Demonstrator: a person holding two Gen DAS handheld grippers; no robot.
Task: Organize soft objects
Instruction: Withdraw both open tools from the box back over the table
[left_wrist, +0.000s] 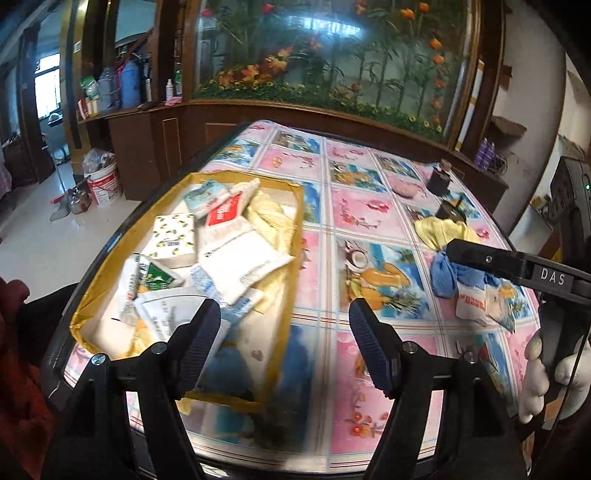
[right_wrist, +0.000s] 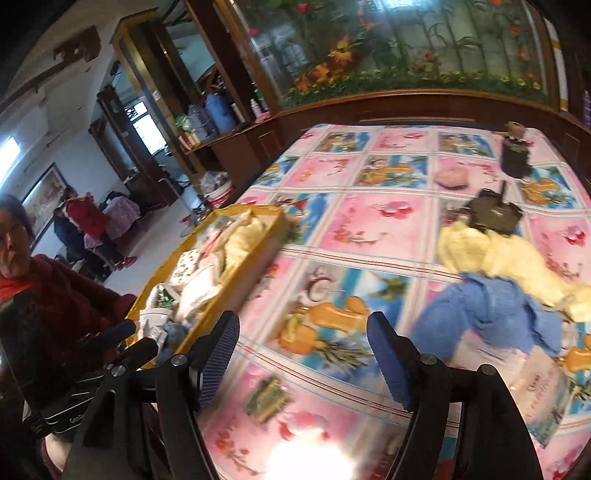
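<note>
Many soft packs and tissue packets lie heaped in the yellow tray (left_wrist: 297, 236), with a yellow cloth (left_wrist: 271, 218) tucked in among them. The tray sits on the table (left_wrist: 354, 206), which wears a pink and blue picture cover. Well apart from the tray, on the far side of the table, a blue towel (right_wrist: 480, 314) lies bunched up. Another yellow towel (right_wrist: 495, 254) touches it, and a white packet (left_wrist: 476, 306) lies just beside it. Two dark jars (right_wrist: 515, 155) stand farther back from the tray.

The left gripper (left_wrist: 284, 332) hangs over the near end of the tray, fingers spread wide, holding nothing. The right gripper (right_wrist: 303, 354) hovers over bare table between the tray and the blue towel, its fingers spread and empty too. A white-gloved hand (left_wrist: 546, 373) grips its handle.
</note>
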